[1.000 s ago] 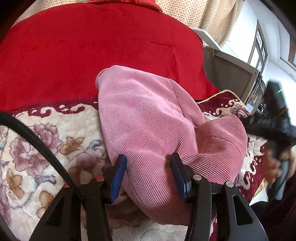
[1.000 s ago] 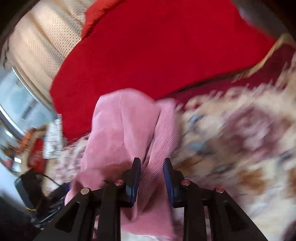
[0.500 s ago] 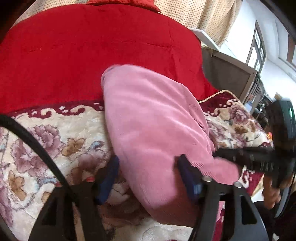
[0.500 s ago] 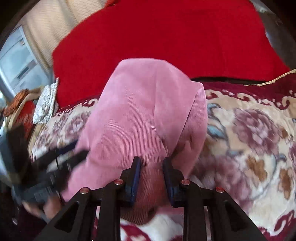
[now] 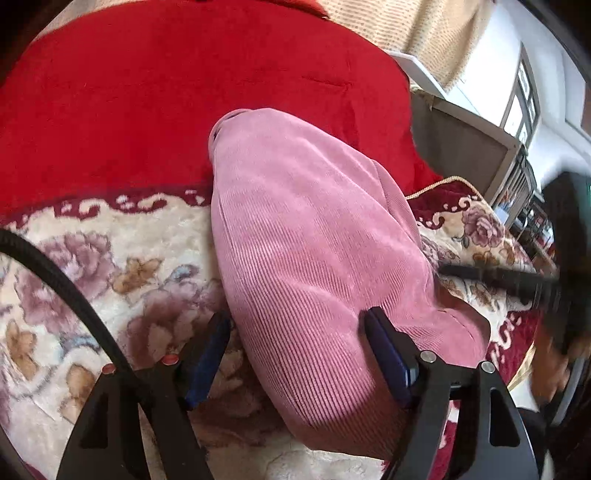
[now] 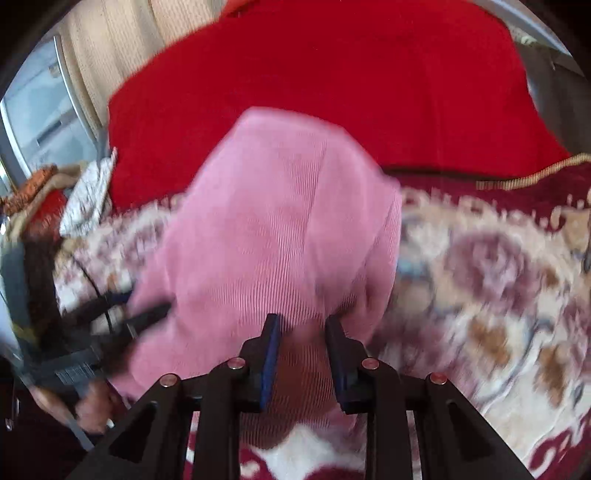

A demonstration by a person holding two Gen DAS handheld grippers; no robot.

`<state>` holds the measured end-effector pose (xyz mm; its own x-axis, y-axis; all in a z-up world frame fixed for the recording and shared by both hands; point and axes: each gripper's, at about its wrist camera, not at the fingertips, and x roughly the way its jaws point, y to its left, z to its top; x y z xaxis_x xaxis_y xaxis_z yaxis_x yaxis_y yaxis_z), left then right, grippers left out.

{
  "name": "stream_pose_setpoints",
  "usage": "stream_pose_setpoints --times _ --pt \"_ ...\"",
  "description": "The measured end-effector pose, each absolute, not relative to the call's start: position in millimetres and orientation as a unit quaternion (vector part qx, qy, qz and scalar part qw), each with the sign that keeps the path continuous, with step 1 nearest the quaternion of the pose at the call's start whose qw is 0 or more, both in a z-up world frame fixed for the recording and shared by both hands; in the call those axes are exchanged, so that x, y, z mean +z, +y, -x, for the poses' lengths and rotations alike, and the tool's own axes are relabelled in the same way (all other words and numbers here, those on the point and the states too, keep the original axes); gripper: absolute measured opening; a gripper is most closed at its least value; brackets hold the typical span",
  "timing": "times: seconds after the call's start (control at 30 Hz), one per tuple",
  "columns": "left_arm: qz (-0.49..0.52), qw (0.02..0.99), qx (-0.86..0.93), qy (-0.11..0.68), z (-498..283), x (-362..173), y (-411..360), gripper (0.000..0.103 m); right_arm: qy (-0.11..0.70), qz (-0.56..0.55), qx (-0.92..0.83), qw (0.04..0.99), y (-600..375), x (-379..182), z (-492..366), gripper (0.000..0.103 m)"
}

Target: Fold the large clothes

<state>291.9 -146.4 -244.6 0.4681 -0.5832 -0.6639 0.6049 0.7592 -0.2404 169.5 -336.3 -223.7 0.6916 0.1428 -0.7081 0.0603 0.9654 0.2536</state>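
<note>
A pink corduroy garment (image 5: 314, 251) lies folded in a long bundle on the floral blanket (image 5: 74, 266). It also fills the middle of the right wrist view (image 6: 280, 229). My left gripper (image 5: 295, 325) is open, its blue pads either side of the garment's near end. My right gripper (image 6: 301, 328) is open by a small gap over the garment's near edge, no cloth pinched between the pads. The right gripper shows blurred in the left wrist view (image 5: 517, 280), beside the garment. The left gripper shows blurred in the right wrist view (image 6: 122, 314).
A red quilt (image 5: 184, 92) covers the bed behind the garment. A beige curtain (image 5: 417, 29) and a grey cabinet (image 5: 465, 147) stand at the back right. A black cable (image 5: 66, 288) crosses the left wrist view. Clutter lies at the bed's left edge (image 6: 40, 192).
The garment's right-hand part has been laid over into one flat bundle. The left gripper's jaws have widened. The right gripper swung round to the garment's near edge, its gap slightly wider.
</note>
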Motion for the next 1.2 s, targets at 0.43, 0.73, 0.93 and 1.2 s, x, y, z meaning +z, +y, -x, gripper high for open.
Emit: stream_pose_setpoints --times 0.43,0.73,0.93,1.2 --pt "-0.061 0.871 -0.346 0.344 -281.0 -241.6 -154.4 0.077 0.461 -0.204 -0.012 0.863 -378.4 -264.0 -336.7 0.028" --pt "-0.053 0.882 -0.339 0.323 -277.0 -241.2 -147.2 0.077 0.391 -0.167 -0.004 0.905 -357.7 -206.7 -260.2 0.028" --pt "-0.032 0.882 -0.339 0.326 -276.1 -228.9 -139.1 0.077 0.383 -0.145 0.014 0.912 -335.1 -204.8 -201.3 0.029" --pt "-0.001 0.887 -0.347 0.305 -269.7 -205.6 -108.4 0.077 0.399 -0.189 0.021 0.897 -334.2 -261.3 -206.0 0.028"
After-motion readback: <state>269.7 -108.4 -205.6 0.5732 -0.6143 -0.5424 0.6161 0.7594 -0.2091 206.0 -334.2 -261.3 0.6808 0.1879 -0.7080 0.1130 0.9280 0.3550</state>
